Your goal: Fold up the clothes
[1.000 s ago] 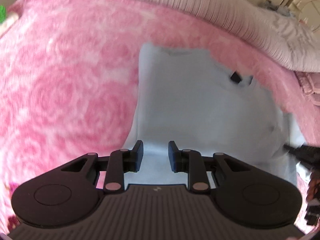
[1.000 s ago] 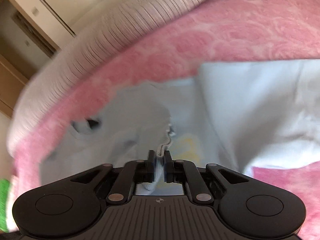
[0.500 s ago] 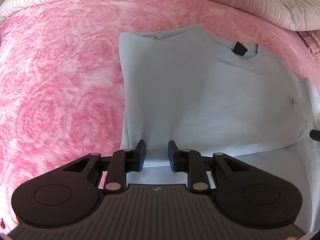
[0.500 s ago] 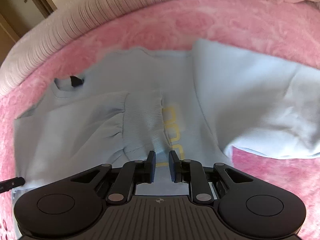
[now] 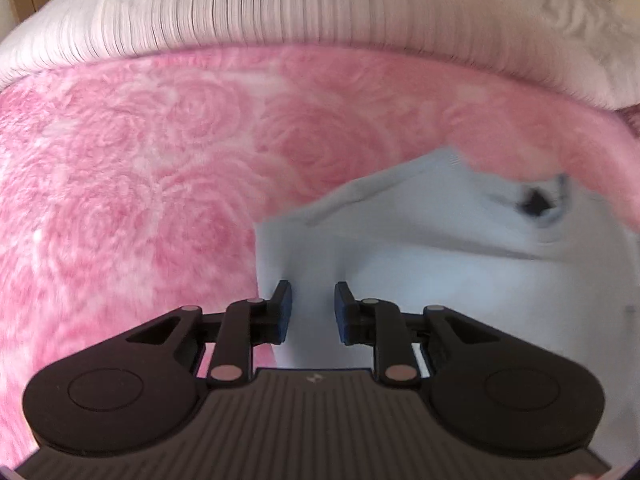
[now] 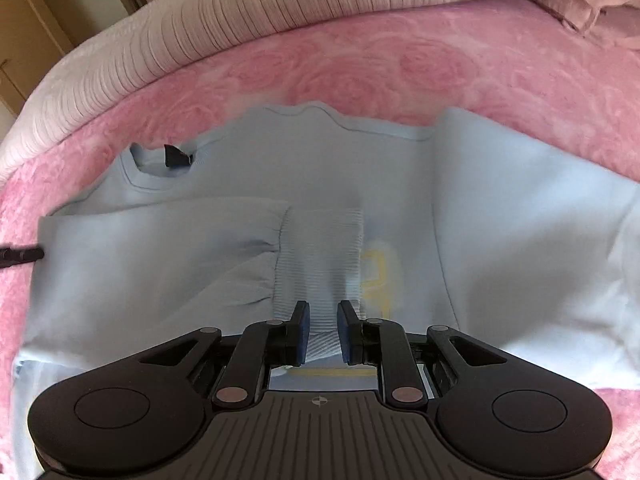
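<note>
1. The sweatshirt (image 6: 224, 280) lies flat on the pink blanket (image 5: 140, 184), neck toward the pillow (image 5: 280, 8); one sleeve is folded across the chest, its ribbed cuff (image 6: 320, 264) beside the yellow print (image 6: 378, 276).
2. Right gripper (image 6: 323, 330): jaws parted and empty, hovering over the cuff. Left gripper (image 5: 313, 310): also released, at the sweatshirt's left edge.
3. The other sleeve (image 6: 532, 240) lies spread out to the right (not yet folded in), so that one looks due next. To do it well, I'd pinch it near its cuff, carry it low across the chest, and lay it over the folded sleeve without dragging the body.
4. A second ago the right jaws were clenched on the cuff; half a second ago they had already let go, and now they stand wider. The left view has swung leftward (more blanket showing), with its jaws open throughout.
</note>
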`<move>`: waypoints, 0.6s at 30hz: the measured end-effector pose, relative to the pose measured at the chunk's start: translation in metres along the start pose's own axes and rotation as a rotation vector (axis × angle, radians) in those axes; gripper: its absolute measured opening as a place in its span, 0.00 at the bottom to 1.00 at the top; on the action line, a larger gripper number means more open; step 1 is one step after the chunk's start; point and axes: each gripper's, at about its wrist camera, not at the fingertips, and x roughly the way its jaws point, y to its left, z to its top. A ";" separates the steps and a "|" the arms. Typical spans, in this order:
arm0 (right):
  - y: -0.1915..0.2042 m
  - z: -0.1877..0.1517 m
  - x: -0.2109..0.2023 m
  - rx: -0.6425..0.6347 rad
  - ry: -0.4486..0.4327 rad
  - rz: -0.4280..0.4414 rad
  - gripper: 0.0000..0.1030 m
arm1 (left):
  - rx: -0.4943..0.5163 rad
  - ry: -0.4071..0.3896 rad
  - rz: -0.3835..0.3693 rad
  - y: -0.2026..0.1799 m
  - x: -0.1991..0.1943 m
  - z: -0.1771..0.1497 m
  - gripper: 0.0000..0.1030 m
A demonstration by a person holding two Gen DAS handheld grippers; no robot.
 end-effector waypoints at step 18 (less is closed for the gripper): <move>-0.267 -0.085 -0.148 1.003 -0.268 -0.236 0.53 | -0.157 0.155 -0.047 -0.019 -0.059 -0.119 0.17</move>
